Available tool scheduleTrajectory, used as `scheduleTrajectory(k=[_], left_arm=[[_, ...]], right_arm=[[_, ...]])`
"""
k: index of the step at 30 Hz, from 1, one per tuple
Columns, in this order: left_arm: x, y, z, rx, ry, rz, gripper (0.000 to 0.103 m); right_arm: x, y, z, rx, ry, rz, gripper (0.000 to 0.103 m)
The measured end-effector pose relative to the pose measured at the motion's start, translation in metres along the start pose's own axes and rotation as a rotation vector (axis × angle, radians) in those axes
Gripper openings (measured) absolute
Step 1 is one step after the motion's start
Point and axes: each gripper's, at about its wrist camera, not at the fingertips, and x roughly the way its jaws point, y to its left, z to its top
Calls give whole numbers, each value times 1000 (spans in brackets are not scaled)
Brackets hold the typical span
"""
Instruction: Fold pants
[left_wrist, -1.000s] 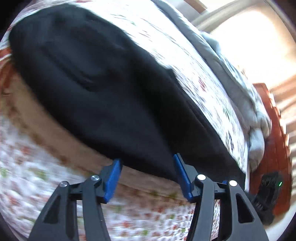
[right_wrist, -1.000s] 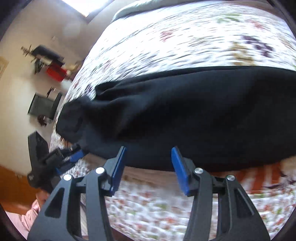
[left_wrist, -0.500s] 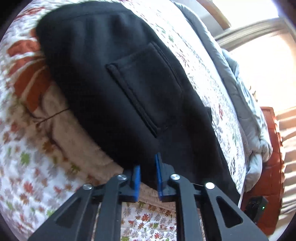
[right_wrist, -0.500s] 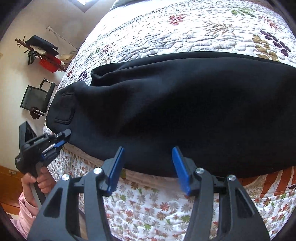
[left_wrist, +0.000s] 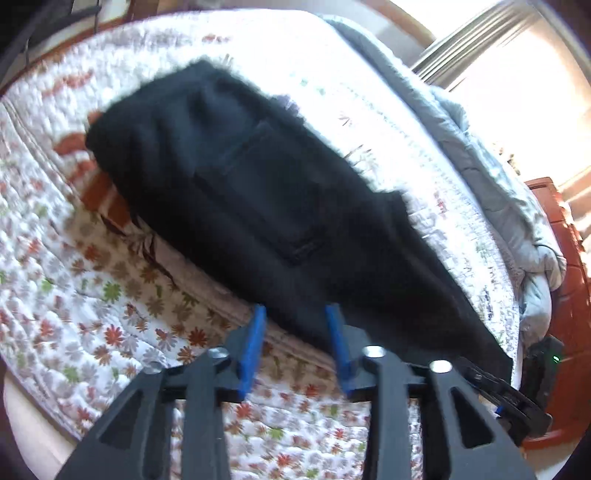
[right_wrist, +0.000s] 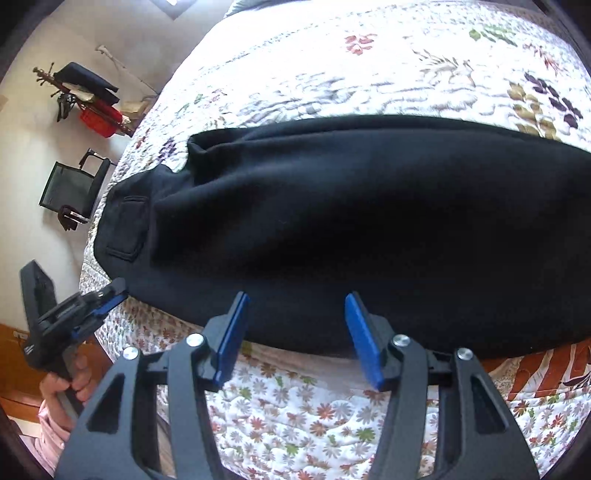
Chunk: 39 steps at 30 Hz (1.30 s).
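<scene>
Black pants (left_wrist: 266, 206) lie folded lengthwise on a floral quilted bed (left_wrist: 110, 295), a back pocket (right_wrist: 127, 229) showing near the waist end. My left gripper (left_wrist: 295, 321) is open, its blue fingertips at the near edge of the pants, holding nothing. My right gripper (right_wrist: 295, 306) is open over the near edge of the pants (right_wrist: 369, 229), empty. The left gripper also shows in the right wrist view (right_wrist: 92, 310), beside the waist end.
A grey duvet (left_wrist: 498, 192) is bunched along the far side of the bed. A black chair (right_wrist: 70, 188) and a coat stand with a red bag (right_wrist: 96, 107) stand by the wall. Wooden floor (left_wrist: 569, 295) lies beyond the bed's edge.
My left gripper was shut on the pants edge half a second ago and has opened and let go, pulling back a little. My right gripper stays open and has risen slightly.
</scene>
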Motion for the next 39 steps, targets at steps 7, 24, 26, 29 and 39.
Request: scheduleTrajectory(k=[7, 24, 26, 29, 39], left_arm=[[59, -9, 24, 58, 49, 3, 41], [56, -15, 83, 137, 15, 113, 61], [57, 4, 86, 123, 19, 91, 61], [63, 9, 88, 126, 10, 62, 65], [66, 5, 92, 152, -18, 34, 73]], right_arm=[[28, 0, 10, -3, 22, -48, 57], [46, 40, 100, -265, 53, -30, 61], [59, 39, 109, -300, 81, -39, 61], [72, 40, 116, -340, 91, -35, 61], [92, 60, 123, -493, 136, -71, 35]])
